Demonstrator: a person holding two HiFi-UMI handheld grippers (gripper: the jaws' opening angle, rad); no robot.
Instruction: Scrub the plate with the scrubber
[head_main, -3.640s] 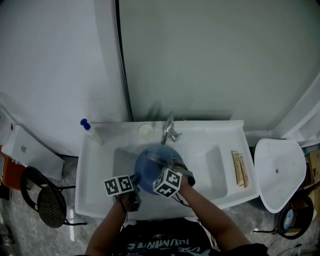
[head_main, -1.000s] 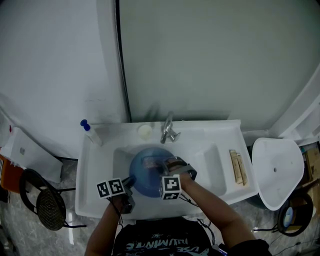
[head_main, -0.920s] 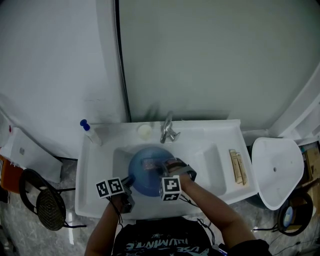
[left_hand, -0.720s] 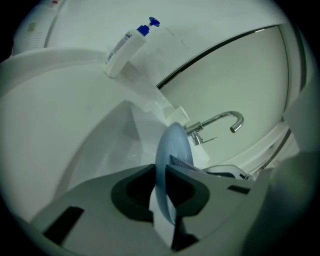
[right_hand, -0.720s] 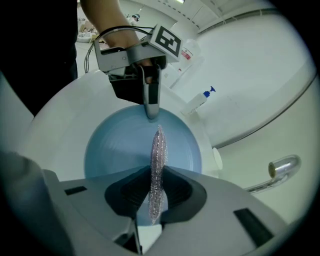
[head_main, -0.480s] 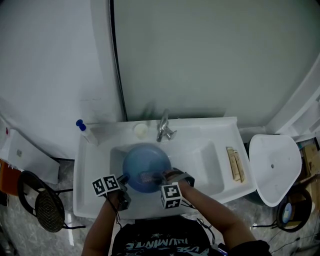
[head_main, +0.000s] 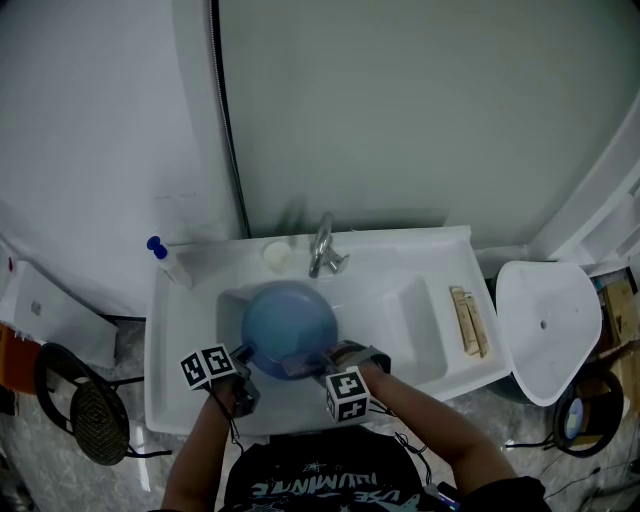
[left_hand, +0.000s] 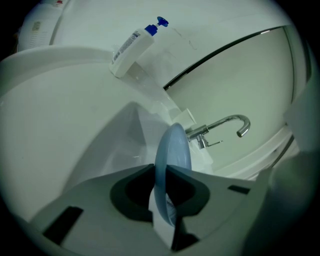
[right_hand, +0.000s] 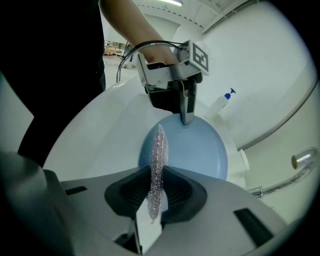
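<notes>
A blue plate (head_main: 288, 315) is held tilted over the white sink basin (head_main: 395, 320). My left gripper (head_main: 243, 356) is shut on the plate's near-left rim; in the left gripper view the plate (left_hand: 173, 150) stands edge-on between the jaws. My right gripper (head_main: 303, 364) is shut on a silvery mesh scrubber (right_hand: 158, 162), which lies against the near part of the plate (right_hand: 197, 150). In the right gripper view the left gripper (right_hand: 185, 119) shows clamped on the plate's far rim.
A chrome faucet (head_main: 321, 245) stands behind the basin, with a small white cup (head_main: 275, 255) beside it. A blue-capped bottle (head_main: 165, 258) lies at the sink's back left corner. Wooden pieces (head_main: 465, 320) rest on the right ledge. A white seat (head_main: 548, 320) stands to the right.
My right gripper has drawn the scrubber from the middle of the plate toward its near rim. The left gripper has kept its hold on the rim, hardly moving.
</notes>
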